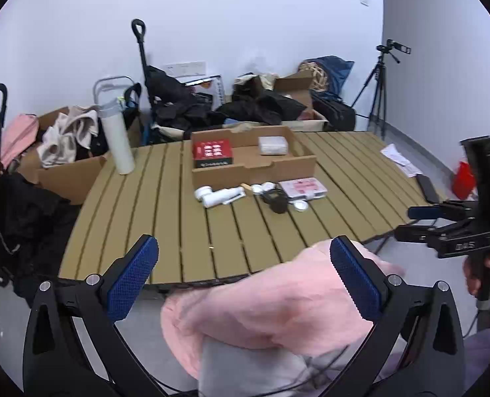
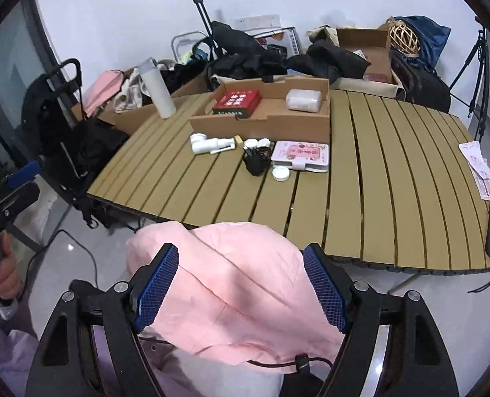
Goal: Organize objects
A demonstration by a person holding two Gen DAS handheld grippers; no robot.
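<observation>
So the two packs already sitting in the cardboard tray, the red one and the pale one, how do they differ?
The red box is opaque, bright red with white print on top and a dark side panel; the pale pack is whitish and looks wrapped in translucent plastic, with no print that can be read. The red box lies at the tray's left end, the pale pack toward the right and the far wall. The red box looks somewhat larger. Both lie flat in the cardboard tray, apart.

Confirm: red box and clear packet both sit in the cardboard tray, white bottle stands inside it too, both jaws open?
Not quite. The white bottle stands on the table, left of the cardboard tray, as the right wrist view shows. The red box and clear packet are inside; both jaws are open.
</observation>
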